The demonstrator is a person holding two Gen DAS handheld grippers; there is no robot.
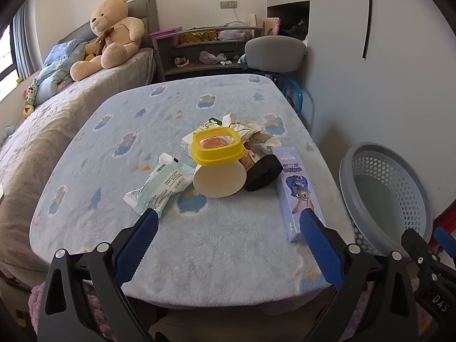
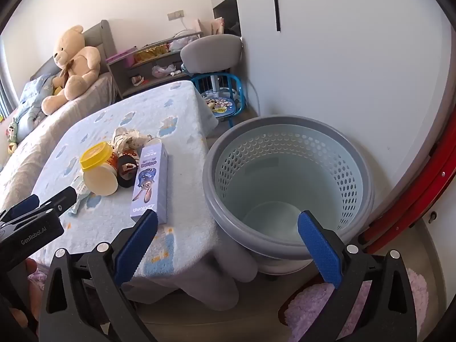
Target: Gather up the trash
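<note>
Hovering over a cluttered table (image 1: 228,256), spread wide and gripping nothing: the left gripper (image 1: 228,222), its blue pads open above the fleece cover with the pile of trash ahead of it. Hanging just as open and just as empty beside the table's edge: the right gripper (image 2: 228,222), pointing down toward the grey basket (image 2: 287,188) on the floor.

Lying in a heap at the middle of the table and waiting to be collected: a yellow-lidded tub (image 1: 218,146) leaning on a tipped cream cup (image 1: 219,179), a pale green wrapped packet (image 1: 159,186) to the left of them, a black ring (image 1: 263,172) to the right, and a long purple cartoon box (image 1: 297,191) running along the table's right edge, nearest the basket. Piling up behind these: crumpled paper (image 1: 245,126), a small white carton (image 1: 189,144) and what looks like a white lid (image 1: 270,144), partly hidden.

Showing only its bare pale bottom through the perforated wall: the basket, with no trash inside as far as either view reveals.

Judging from this, standing at the very start: nothing binned, every piece left to pick up and carry over to the basket.
</note>
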